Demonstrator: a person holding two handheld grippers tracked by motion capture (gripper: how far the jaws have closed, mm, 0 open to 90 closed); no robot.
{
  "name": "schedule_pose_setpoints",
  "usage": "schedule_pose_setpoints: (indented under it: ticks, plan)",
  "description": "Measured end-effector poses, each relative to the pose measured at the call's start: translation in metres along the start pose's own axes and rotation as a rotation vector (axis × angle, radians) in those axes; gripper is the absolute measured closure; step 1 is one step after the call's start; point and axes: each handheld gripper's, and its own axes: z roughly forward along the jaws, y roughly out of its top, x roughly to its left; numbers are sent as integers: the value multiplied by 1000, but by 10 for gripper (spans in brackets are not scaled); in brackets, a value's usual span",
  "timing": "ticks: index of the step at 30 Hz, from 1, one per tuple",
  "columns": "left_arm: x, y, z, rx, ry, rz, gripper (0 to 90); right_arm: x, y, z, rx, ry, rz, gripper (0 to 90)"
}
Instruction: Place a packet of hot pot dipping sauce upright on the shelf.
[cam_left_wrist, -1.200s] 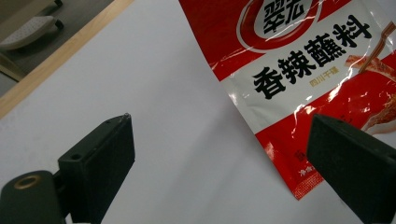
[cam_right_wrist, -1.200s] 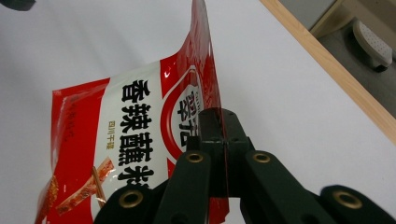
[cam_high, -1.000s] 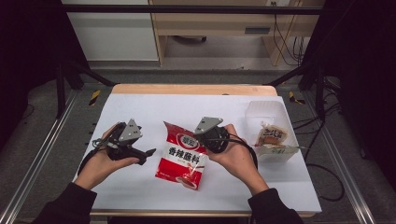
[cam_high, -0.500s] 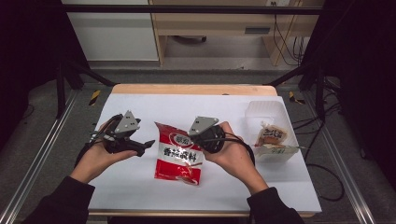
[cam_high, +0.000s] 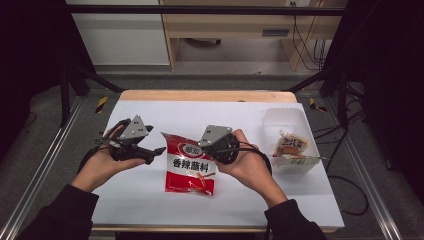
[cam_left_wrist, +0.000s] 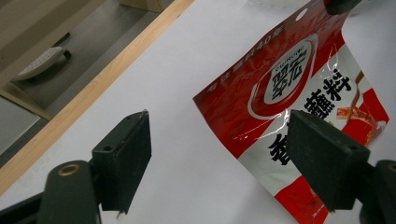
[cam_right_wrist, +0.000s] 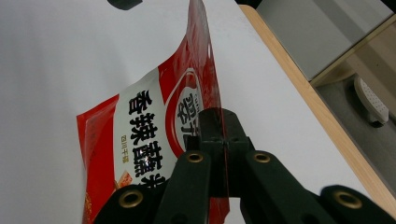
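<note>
Right hand-held gripper pinches red packet.

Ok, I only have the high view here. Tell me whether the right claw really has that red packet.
Observer: Yes. In the right gripper view, the right claw is shut on the top edge of the red packet, the film pinched between its jaws.
Operator: Now report the left claw.
Observer: The left claw is open. In the left gripper view, the packet's corner lies ahead of the gap, nearer one jaw, and nothing is gripped.
Operator: Check whether the packet is flat.
Observer: No. The gripped edge stands up off the white table; the lower part trails toward it.
</note>
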Motion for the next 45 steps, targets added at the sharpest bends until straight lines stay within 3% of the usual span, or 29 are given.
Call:
schedule_pose_setpoints:
  ticks: [5,14,22,25,26,29,31,34,42,45]
  plan:
    - [-3,4,3,5,-6,19,246,0,3,-2,-2,-8,-13,900]
    - [0,11,9,-8,-17,6,294,2,15,-4,-14,7,-55,900]
    - [3,11,15,6,-47,14,460,3,18,-7,-17,19,-65,900]
    - [3,12,16,16,-60,14,552,2,18,-7,-13,18,-62,900]
    - [2,12,17,25,-62,17,642,1,18,-8,-5,22,-67,900]
    - [1,13,16,51,-56,26,696,1,17,-7,1,21,-71,900]
    - [0,14,15,61,-64,31,802,0,16,-7,8,21,-64,900]
    - [0,17,12,50,-82,29,869,-1,16,-8,13,23,-60,900]
    - [-3,26,4,20,-71,57,900,-8,17,-14,41,40,-39,897]
    - [-5,29,3,21,-66,73,900,-13,19,-16,69,52,-45,842]
